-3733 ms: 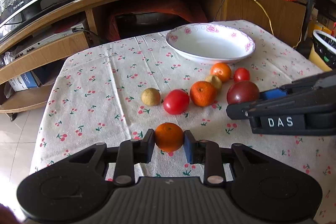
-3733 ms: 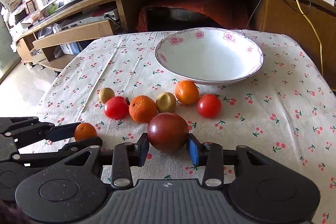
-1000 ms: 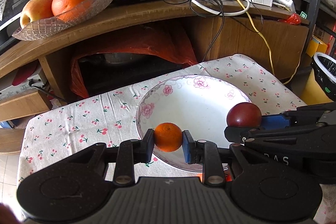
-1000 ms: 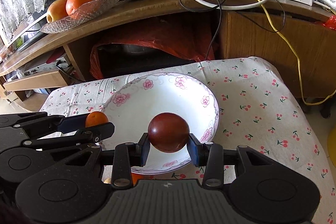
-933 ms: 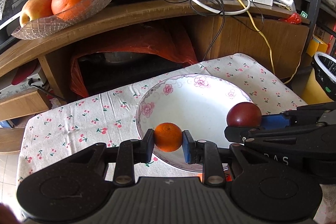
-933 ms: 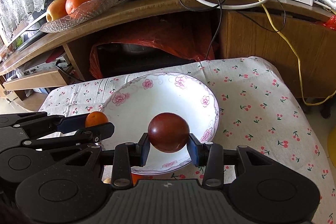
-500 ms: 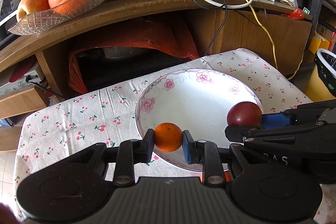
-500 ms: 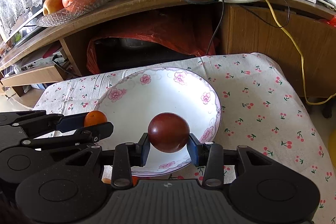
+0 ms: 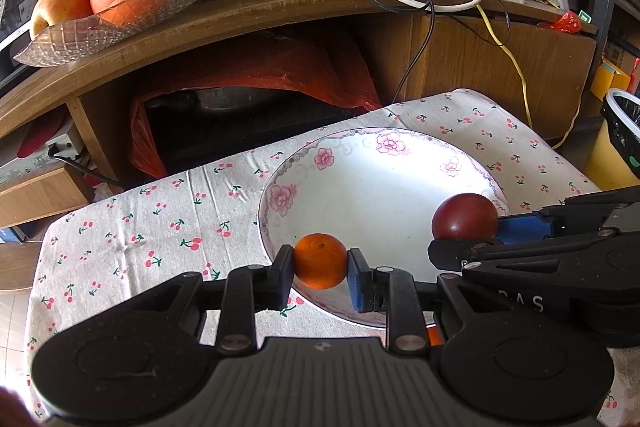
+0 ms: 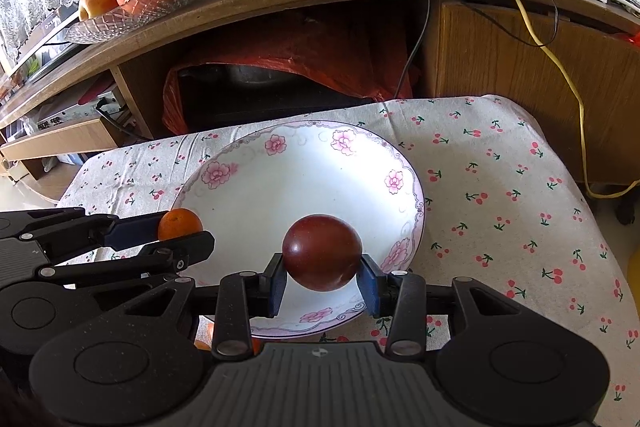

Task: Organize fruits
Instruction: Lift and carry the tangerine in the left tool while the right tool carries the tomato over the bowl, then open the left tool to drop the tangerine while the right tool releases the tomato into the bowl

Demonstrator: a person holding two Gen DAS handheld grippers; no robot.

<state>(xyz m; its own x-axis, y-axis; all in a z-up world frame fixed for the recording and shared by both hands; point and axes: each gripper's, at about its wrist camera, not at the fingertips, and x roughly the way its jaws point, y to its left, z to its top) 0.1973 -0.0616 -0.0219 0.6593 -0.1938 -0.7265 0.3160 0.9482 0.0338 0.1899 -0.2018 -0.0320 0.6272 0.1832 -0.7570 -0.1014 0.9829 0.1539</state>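
Left gripper (image 9: pixel 320 273): we've clamped the small round orange tangerine (image 9: pixel 320 260) — over the near-left rim of the white floral ceramic bowl (image 9: pixel 372 187).
Right gripper (image 10: pixel 322 283): we grip the dark red round plum (image 10: pixel 322 252) — above the bowl's near edge.

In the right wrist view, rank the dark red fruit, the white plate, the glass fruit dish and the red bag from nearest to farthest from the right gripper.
1. Dark red fruit: held in the right gripper.
2. White plate: just beyond, on the table.
3. Red bag: under the shelf, behind the table.
4. Glass fruit dish: on the shelf, far left.
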